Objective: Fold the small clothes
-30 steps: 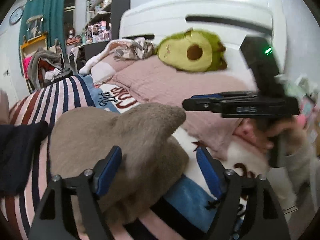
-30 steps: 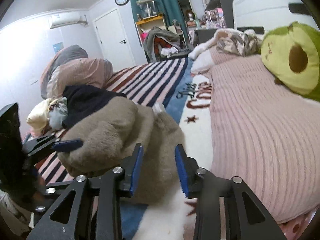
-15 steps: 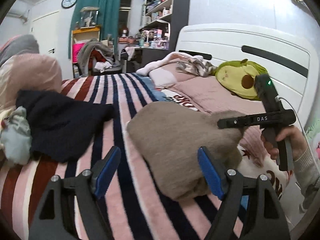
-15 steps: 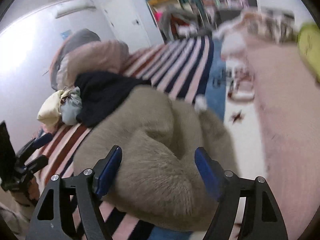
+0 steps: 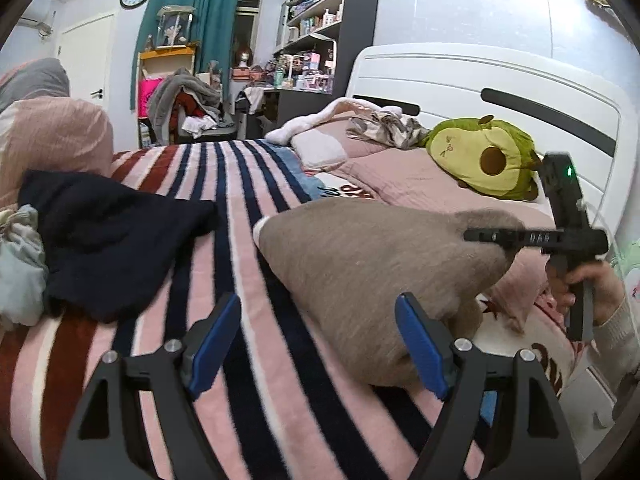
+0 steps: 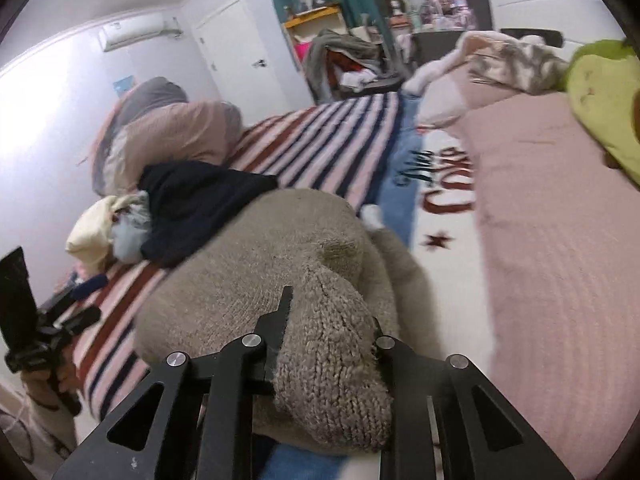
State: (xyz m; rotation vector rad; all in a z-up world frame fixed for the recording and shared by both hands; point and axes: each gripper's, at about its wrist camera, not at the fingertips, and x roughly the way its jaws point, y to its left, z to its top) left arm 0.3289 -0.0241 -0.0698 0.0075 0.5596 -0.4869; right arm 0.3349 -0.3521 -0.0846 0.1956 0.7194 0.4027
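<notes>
A taupe knitted sweater (image 5: 368, 264) lies bunched on the striped bed cover (image 5: 248, 184); it also shows in the right wrist view (image 6: 256, 272). My right gripper (image 6: 332, 332) is shut on a thick fold of the sweater at its near edge; it also shows in the left wrist view (image 5: 520, 237), at the sweater's far right end. My left gripper (image 5: 316, 340) is open and empty, just above the cover at the sweater's near left edge. It shows at the far left in the right wrist view (image 6: 60, 320).
A dark navy garment (image 5: 108, 232) and a pale bundle of clothes (image 5: 18, 264) lie to the left. A pink pillow (image 5: 52, 140) is behind them. An avocado plush (image 5: 484, 156) sits on the pink quilt (image 6: 560, 240) by the white headboard (image 5: 500, 88).
My right gripper has closed on a fold of the sweater; it was open half a second ago. My left gripper has swung left and pulled back from the sweater, staying open.
</notes>
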